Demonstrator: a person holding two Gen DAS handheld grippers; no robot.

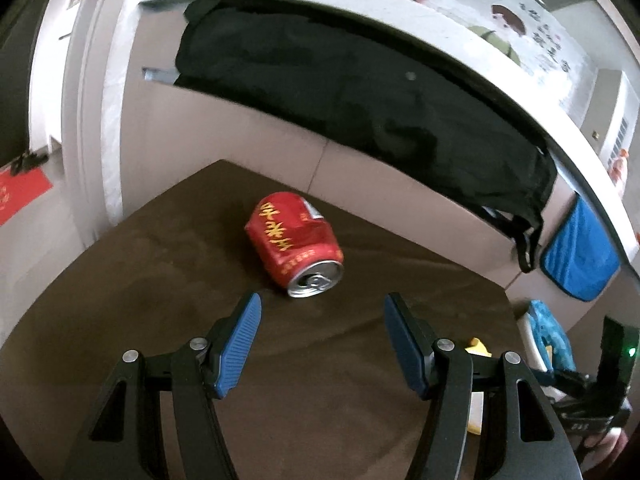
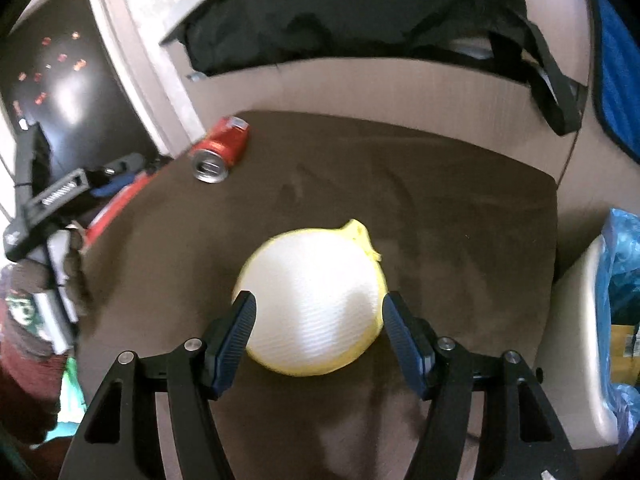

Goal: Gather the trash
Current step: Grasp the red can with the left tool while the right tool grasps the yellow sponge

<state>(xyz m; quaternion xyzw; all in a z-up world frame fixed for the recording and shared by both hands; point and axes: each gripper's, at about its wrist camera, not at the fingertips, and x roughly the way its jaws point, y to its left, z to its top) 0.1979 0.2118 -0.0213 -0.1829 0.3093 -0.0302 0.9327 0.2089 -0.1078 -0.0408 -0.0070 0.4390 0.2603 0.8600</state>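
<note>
A dented red drink can lies on its side on the brown mat, its silver top toward me. My left gripper is open just short of the can, with nothing between its fingers. In the right wrist view a round white peel with a yellow rim rests on the mat. My right gripper is open, with one finger on each side of the peel. The can shows again at the mat's far left corner. A bit of the yellow peel peeks out behind my left gripper's right finger.
A beige bin with a blue bag stands right of the mat and also shows as the bin. A black garment and a blue cloth hang on the wall behind. Clutter lies to the left.
</note>
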